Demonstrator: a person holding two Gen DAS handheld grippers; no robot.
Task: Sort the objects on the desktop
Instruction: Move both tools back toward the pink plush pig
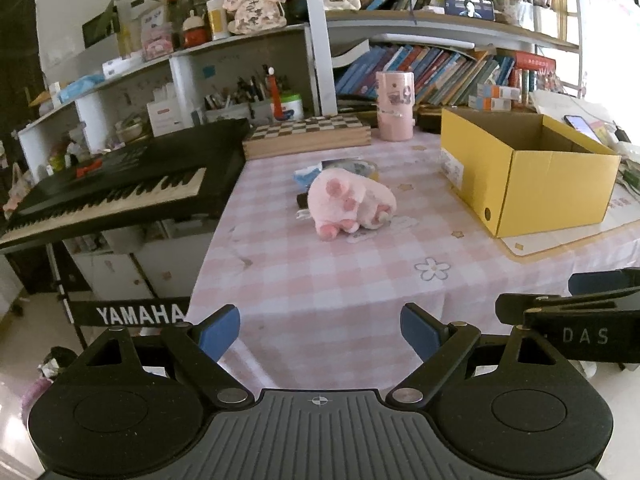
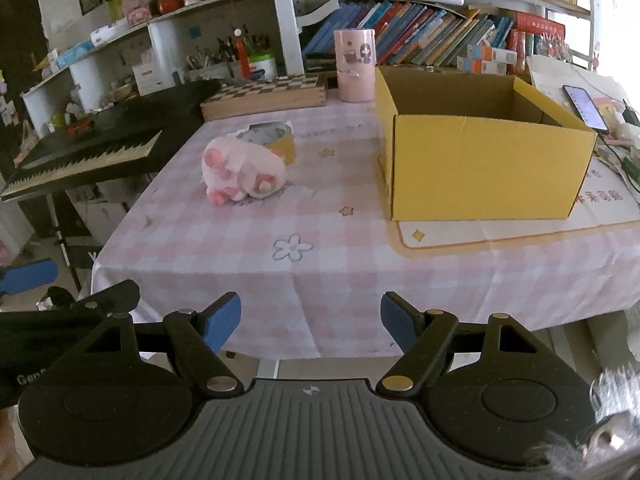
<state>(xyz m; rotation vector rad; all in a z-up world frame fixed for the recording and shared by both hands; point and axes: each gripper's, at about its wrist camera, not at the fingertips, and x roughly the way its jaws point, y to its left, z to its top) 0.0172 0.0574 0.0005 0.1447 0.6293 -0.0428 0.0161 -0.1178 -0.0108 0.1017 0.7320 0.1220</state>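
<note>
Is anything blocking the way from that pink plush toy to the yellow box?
Nothing visible does. Between the pink plush toy and the yellow box lies only bare checked tablecloth. The tape roll sits behind the toy, off that path.

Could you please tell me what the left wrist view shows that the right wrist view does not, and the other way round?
Only the left wrist view shows the YAMAHA label under the keyboard, and the blue packet behind the plush.

Only the right wrist view shows the tape roll plainly.

Both show the plush, the empty yellow box, the pink cup, the chessboard, the phone and an open, empty claw.
</note>
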